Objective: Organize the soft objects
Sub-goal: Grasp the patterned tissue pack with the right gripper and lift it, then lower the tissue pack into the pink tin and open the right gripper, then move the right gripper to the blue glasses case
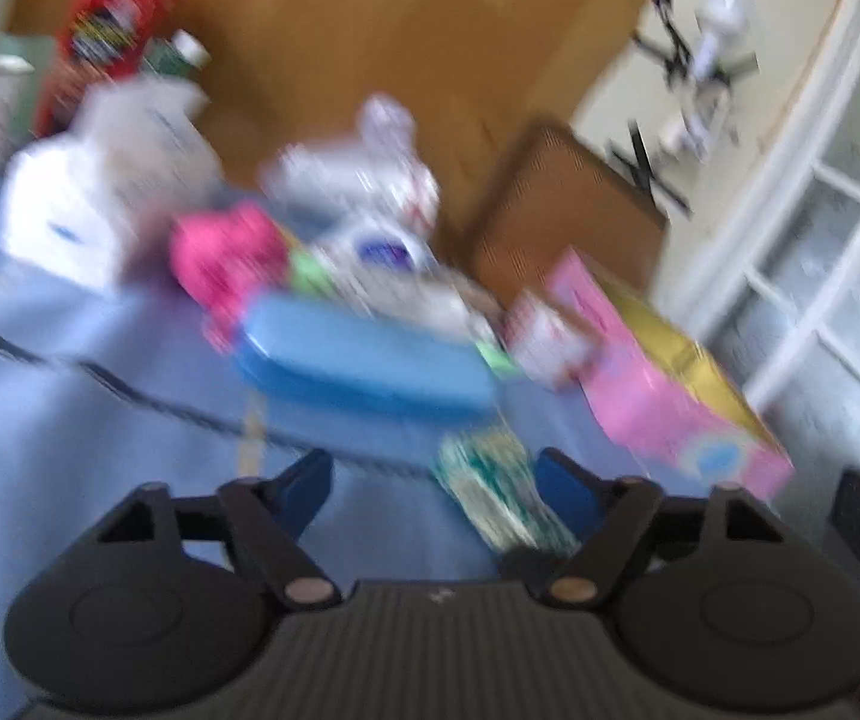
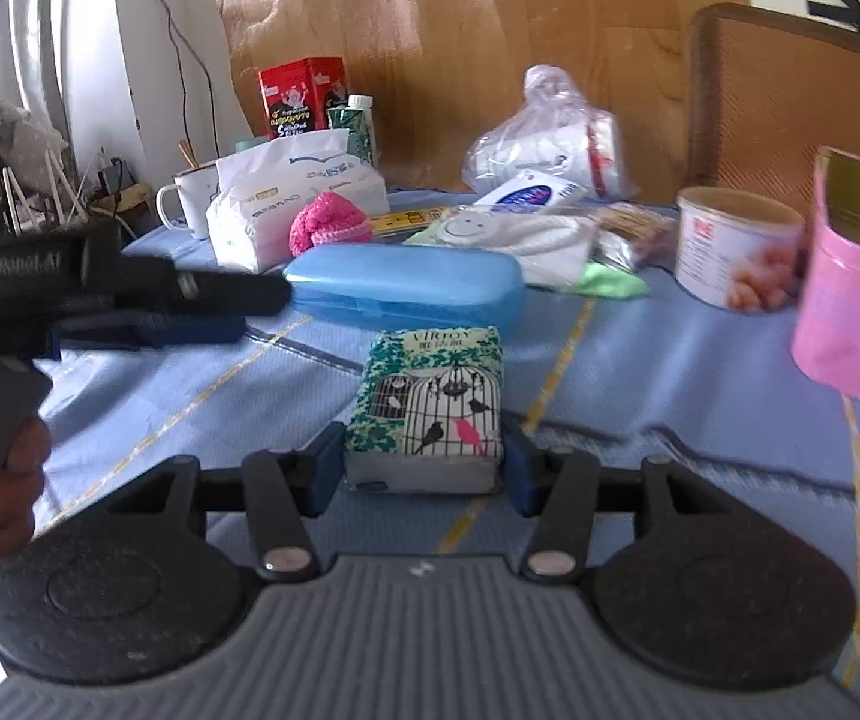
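Right wrist view shows the right gripper [image 2: 421,459] with its blue fingers [image 2: 325,462] apart on either side of a pocket tissue pack [image 2: 430,399] printed with birdcages; whether the pads touch the pack's sides I cannot tell. The pack lies flat on the blue cloth-covered bench [image 2: 670,372], just in front of a blue glasses case [image 2: 406,285]. Behind the case sit a pink knitted item [image 2: 325,222], a white tissue packet [image 2: 292,204] and a tied plastic bag [image 2: 550,138]. A tin can [image 2: 736,246] stands beside a pink box [image 2: 856,306] at right. The left gripper [image 2: 190,306] hovers above the bench at left, hand-held. Left wrist view is motion-blurred: the left gripper's fingers [image 1: 304,480] stand apart, holding nothing, with the tissue pack [image 1: 490,486] near the right one.
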Demonstrator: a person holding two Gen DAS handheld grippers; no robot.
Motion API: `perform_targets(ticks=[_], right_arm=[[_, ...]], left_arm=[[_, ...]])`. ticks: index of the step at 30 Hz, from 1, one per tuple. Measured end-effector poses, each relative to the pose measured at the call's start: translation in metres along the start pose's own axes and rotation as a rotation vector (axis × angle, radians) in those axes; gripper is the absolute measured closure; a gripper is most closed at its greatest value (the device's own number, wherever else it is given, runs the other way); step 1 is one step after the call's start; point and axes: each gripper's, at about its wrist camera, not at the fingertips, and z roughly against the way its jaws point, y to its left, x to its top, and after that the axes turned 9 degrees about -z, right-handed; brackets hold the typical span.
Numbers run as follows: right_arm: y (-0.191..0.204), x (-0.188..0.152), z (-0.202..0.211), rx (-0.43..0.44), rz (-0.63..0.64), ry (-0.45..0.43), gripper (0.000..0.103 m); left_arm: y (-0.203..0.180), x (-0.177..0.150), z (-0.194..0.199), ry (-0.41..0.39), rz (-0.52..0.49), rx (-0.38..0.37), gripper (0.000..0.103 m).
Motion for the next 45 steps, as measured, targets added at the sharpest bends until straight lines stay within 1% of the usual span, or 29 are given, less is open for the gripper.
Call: perform_targets(ticks=[2, 3, 4, 5, 6, 8, 10, 12, 14, 16, 19, 21, 23, 24, 27, 28, 29, 31, 33, 34, 35, 36, 37, 38, 40, 42, 44, 45], right_arm=[[-0.004, 0.0, 0.003, 0.007, -0.029, -0.011, 0.047], [-0.007, 0.0, 0.005, 0.01, -0.043, -0.02, 0.047], [-0.009, 0.0, 0.007, 0.012, -0.053, -0.03, 0.047], [-0.01, -0.001, 0.009, 0.015, -0.059, -0.038, 0.047], [-0.011, -0.002, 0.012, 0.017, -0.062, -0.053, 0.047], [-0.011, -0.002, 0.021, 0.004, -0.042, -0.101, 0.047], [-0.013, 0.0, 0.033, -0.034, -0.004, -0.168, 0.047], [-0.02, 0.005, 0.046, -0.095, 0.021, -0.245, 0.047], [-0.034, 0.012, 0.06, -0.157, 0.018, -0.313, 0.047], [-0.053, 0.019, 0.071, -0.243, 0.007, -0.37, 0.047], [-0.088, 0.03, 0.082, -0.336, -0.051, -0.421, 0.047], [-0.108, 0.037, 0.086, -0.381, -0.086, -0.445, 0.047], [-0.127, 0.045, 0.09, -0.436, -0.112, -0.47, 0.047], [-0.135, 0.049, 0.09, -0.463, -0.12, -0.475, 0.044], [-0.159, 0.055, 0.087, -0.537, -0.158, -0.447, 0.028], [-0.162, 0.054, 0.089, -0.535, -0.177, -0.463, 0.027], [-0.165, 0.052, 0.094, -0.518, -0.197, -0.483, 0.027], [-0.16, 0.05, 0.096, -0.487, -0.202, -0.505, 0.028], [-0.147, 0.044, 0.097, -0.447, -0.179, -0.526, 0.028], [-0.141, 0.045, 0.094, -0.418, -0.171, -0.526, 0.028], [-0.133, 0.045, 0.089, -0.38, -0.165, -0.513, 0.029], [-0.127, 0.048, 0.086, -0.338, -0.162, -0.496, 0.03], [-0.116, 0.049, 0.079, -0.273, -0.153, -0.465, 0.03], [-0.105, 0.049, 0.072, -0.219, -0.137, -0.43, 0.03], [-0.082, 0.052, 0.053, -0.123, -0.091, -0.351, 0.03], [-0.062, 0.056, 0.032, -0.05, -0.059, -0.276, 0.03], [-0.049, 0.062, 0.009, 0.004, -0.057, -0.21, 0.03], [-0.043, 0.066, -0.003, 0.024, -0.062, -0.185, 0.03]], left_arm=[[-0.01, 0.001, -0.012, 0.076, -0.006, -0.04, 0.042], [-0.013, 0.001, -0.018, 0.101, -0.003, -0.064, 0.043], [-0.017, 0.002, -0.023, 0.112, 0.006, -0.085, 0.045], [-0.021, 0.004, -0.028, 0.124, 0.008, -0.1, 0.051], [-0.027, 0.006, -0.033, 0.133, 0.0, -0.114, 0.053], [-0.042, 0.017, -0.042, 0.134, -0.038, -0.144, 0.055], [-0.066, 0.032, -0.05, 0.119, -0.102, -0.162, 0.055], [-0.091, 0.046, -0.06, 0.104, -0.161, -0.182, 0.055], [-0.118, 0.061, -0.077, 0.097, -0.205, -0.222, 0.055], [-0.145, 0.074, -0.094, 0.089, -0.244, -0.248, 0.054], [-0.182, 0.09, -0.126, 0.079, -0.292, -0.257, 0.051], [-0.2, 0.098, -0.144, 0.068, -0.309, -0.262, 0.048], [-0.213, 0.103, -0.159, 0.054, -0.312, -0.238, 0.032], [-0.216, 0.104, -0.164, 0.05, -0.31, -0.229, 0.032], [-0.215, 0.101, -0.161, 0.045, -0.308, -0.237, 0.032], [-0.21, 0.098, -0.154, 0.036, -0.316, -0.239, 0.032], [-0.203, 0.095, -0.144, 0.021, -0.324, -0.237, 0.028], [-0.182, 0.09, -0.121, -0.018, -0.31, -0.236, 0.024], [-0.155, 0.087, -0.097, -0.039, -0.267, -0.23, 0.024], [-0.137, 0.084, -0.082, -0.057, -0.233, -0.228, 0.024], [-0.117, 0.081, -0.066, -0.08, -0.201, -0.209, 0.024], [-0.1, 0.079, -0.054, -0.1, -0.177, -0.178, 0.024], [-0.082, 0.076, -0.04, -0.119, -0.152, -0.132, 0.024], [-0.062, 0.072, -0.026, -0.136, -0.123, -0.078, 0.024], [-0.029, 0.064, -0.005, -0.153, -0.056, -0.001, 0.024], [0.005, 0.056, 0.014, -0.162, 0.019, 0.071, 0.024], [0.032, 0.048, 0.027, -0.164, 0.082, 0.143, 0.025], [0.042, 0.046, 0.03, -0.165, 0.107, 0.16, 0.025]])
